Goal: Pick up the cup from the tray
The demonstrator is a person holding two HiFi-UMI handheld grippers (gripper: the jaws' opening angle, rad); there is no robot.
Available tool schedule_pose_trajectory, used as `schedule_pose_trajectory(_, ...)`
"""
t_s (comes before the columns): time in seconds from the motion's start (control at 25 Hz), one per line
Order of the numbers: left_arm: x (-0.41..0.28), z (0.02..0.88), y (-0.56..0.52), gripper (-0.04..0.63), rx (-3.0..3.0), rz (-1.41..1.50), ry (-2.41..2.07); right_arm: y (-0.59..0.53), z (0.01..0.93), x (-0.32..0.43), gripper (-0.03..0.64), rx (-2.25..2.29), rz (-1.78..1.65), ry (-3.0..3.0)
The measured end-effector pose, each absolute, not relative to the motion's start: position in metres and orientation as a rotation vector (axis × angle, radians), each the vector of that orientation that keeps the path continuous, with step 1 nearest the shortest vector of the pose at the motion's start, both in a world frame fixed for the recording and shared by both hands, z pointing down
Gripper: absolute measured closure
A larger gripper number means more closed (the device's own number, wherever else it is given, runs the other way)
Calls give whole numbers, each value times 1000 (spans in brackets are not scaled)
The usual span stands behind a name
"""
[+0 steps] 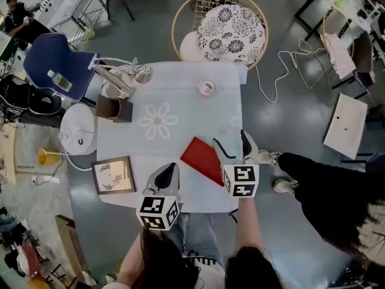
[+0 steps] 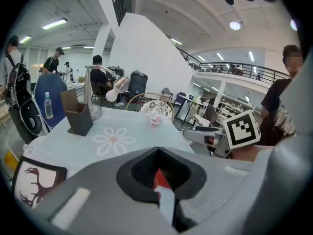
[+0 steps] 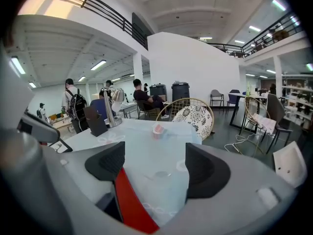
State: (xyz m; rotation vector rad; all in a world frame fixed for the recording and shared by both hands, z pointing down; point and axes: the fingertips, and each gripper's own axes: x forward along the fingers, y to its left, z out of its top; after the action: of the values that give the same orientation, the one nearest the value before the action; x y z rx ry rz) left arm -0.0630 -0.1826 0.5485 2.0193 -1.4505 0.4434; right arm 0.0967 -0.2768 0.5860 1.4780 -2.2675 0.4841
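A small pink-and-white cup point(image 1: 206, 88) stands on the white tablecloth near the table's far edge; it also shows as a cup point(image 2: 155, 120) and a cup point(image 3: 158, 129) in both gripper views. A flat red tray point(image 1: 203, 159) lies near the front edge, apart from the cup. My right gripper point(image 1: 231, 140) hovers open over the tray's right side, and the red tray point(image 3: 128, 199) shows low by its left jaw point(image 3: 155, 165). My left gripper point(image 1: 168, 170) sits left of the tray, jaws shut with nothing between them point(image 2: 157, 152).
A brown holder point(image 1: 114, 108) and a desk lamp point(image 1: 123, 74) stand at the table's far left. A framed picture point(image 1: 113, 174) lies at the front left corner. A wicker chair point(image 1: 231, 32) stands beyond the table, and a person's legs point(image 1: 325, 179) are at the right.
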Motion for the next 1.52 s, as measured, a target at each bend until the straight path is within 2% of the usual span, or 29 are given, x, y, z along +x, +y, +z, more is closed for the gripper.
schedule_pose_trajectory(0.4, -54, 502, -169, 594, 2166, 360, -1425, -227, 511, 86, 219, 1521, 392, -2311)
schedule_pose_trajectory(0.84, -58, 445, -141, 595, 2324, 317, -1386, -172, 442, 84, 406, 1688, 307, -2287)
schedule_pose_trajectory(1.04, -58, 428, -132, 594, 2401, 299, -1334, -153, 421, 81, 558, 1796, 296, -2255)
schedule_pose_trajectory(1.08, -59, 424, -131, 595, 2405, 284, -1334, -149, 418, 82, 572, 1817, 296, -2249)
schedule_pose_trajectory(1.16, -59, 418, -129, 594, 2416, 257, -1333, -140, 413, 80, 595, 1830, 302, -2248)
schedule_pose_trajectory(1.52, -53, 400, -116, 595, 2451, 185, -1299, -113, 403, 50, 595, 1729, 275, -2292)
